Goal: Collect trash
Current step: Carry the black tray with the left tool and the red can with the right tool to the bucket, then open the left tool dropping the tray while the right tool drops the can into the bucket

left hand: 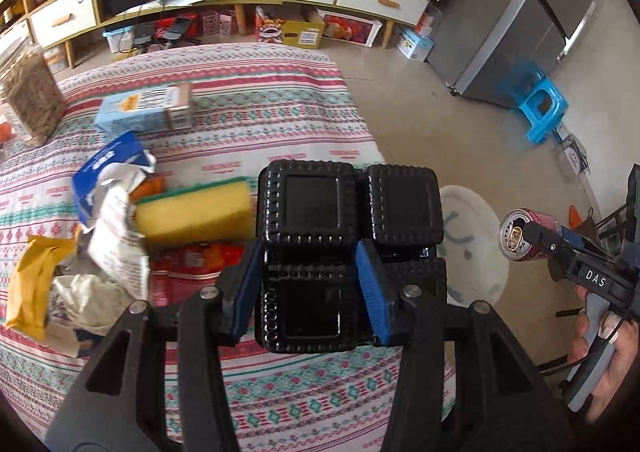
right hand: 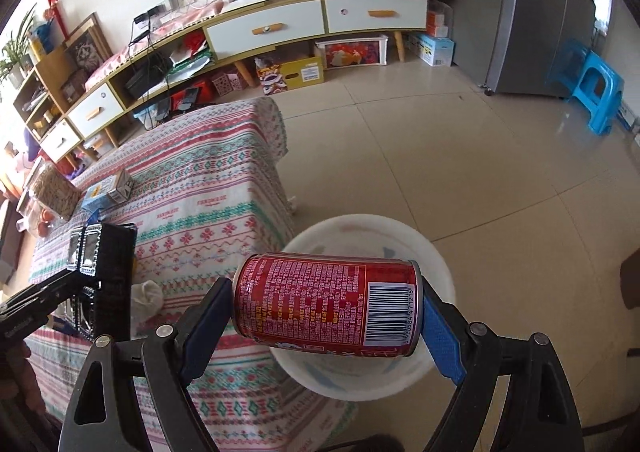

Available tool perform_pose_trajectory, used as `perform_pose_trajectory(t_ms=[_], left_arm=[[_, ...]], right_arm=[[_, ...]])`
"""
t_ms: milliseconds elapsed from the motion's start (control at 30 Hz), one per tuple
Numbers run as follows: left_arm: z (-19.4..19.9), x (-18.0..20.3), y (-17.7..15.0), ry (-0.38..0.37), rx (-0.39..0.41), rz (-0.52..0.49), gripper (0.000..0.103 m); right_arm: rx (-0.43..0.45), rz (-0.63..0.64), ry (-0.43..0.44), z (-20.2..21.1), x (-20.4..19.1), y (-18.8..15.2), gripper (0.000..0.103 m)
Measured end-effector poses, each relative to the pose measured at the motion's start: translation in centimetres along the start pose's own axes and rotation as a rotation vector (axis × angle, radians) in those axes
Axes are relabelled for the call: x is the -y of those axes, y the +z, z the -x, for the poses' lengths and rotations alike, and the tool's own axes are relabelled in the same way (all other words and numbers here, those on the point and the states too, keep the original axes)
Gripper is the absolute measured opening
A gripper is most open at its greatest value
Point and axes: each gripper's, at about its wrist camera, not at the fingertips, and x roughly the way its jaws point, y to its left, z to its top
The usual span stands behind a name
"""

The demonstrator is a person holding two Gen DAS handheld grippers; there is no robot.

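- Above the white bin (right hand: 362, 236), which stands on the floor against the near corner of the cloth-covered table (right hand: 208, 188), the right gripper (right hand: 326, 308) clamps a red drinks can (right hand: 326, 302) lengthwise, one blue pad on each end, so the can lies on its side over the bin's mouth, apparently ready to drop in.
- Just left of the bin, over the table's edge, the left gripper (left hand: 316, 292) holds a black moulded plastic tray (left hand: 348, 248) between its blue pads, gripped across one compartment; it seems bound for the bin too.
- Left of the bin on the table lies more rubbish: a yellow sponge (left hand: 196, 208), crumpled paper wrappers (left hand: 116, 236), a yellow packet (left hand: 32, 284) and a torn blue carton (left hand: 108, 168).
- Farther from the bin, near the table's back edge, a pale blue box (left hand: 144, 110) lies flat.
- Beyond the bin, across the tiled floor, stand a blue stool (right hand: 596, 92) and a grey fridge (right hand: 536, 12).
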Motion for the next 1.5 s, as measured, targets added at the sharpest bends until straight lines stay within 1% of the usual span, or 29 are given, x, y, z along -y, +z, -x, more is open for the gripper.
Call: perform_pose_trajectory(t_ms=[167,333,500,633,700,733,767,833,1000,1067,1233,1300,1500], left_arm=[[-2.7,5.8,0.3,-0.046,-0.026,-0.07,0.049],[-5.2,10.1,0.3,-0.057,-0.046,-0.123,0.049],[-7.4,12.5,0.4,-0.066,-0.064,-0.14,0.05],[-8.9,13.3,0.2,-0.109,-0.103,-0.129,0.05],[-9.1,13.8,0.0,-0.113,-0.103,-0.139,0.053],[-8.9,14.0,-0.1,-0.112,-0.101,-0.144,0.056],[-8.9,14.1,-0.3,-0.113,-0.098,-0.147,0.06],[-8.8,14.1,-0.3,-0.119,-0.095,-0.148,0.064],[-8.2,14.4,-0.4,-0.089,-0.09,-0.178,0.067],[-7.9,14.0,-0.5,-0.072,-0.084,-0.188,0.075],[-6.4,11.9,-0.7,-0.017,-0.072,-0.218,0.083],[-5.7,11.1,-0.8,0.005,-0.066,-0.23,0.084],[-3.5,8.1,-1.2,0.062,-0.05,-0.246,0.09]], right_arm=[[-0.007,-0.06,-0.022,0.9,4.5,-1.5,0.089],[-0.007,-0.126,-0.037,1.7,8.6,-2.8,0.089],[-0.009,-0.167,-0.034,2.0,11.0,-3.3,0.089],[-0.01,-0.173,-0.029,2.1,12.0,-3.5,0.089],[-0.009,-0.172,-0.027,2.3,12.2,-3.7,0.089],[-0.009,-0.172,-0.027,2.3,12.2,-3.7,0.089],[-0.009,-0.171,-0.026,2.3,12.3,-3.7,0.089],[-0.011,-0.169,-0.024,2.3,12.3,-3.6,0.089],[-0.026,-0.156,-0.023,1.8,11.7,-3.4,0.089],[-0.034,-0.148,-0.023,1.5,11.3,-3.1,0.089],[-0.06,-0.123,-0.018,0.4,10.1,-2.6,0.089],[-0.077,-0.11,-0.018,-0.4,9.4,-2.3,0.089],[-0.12,-0.073,-0.046,-2.8,7.4,-1.5,0.089]])
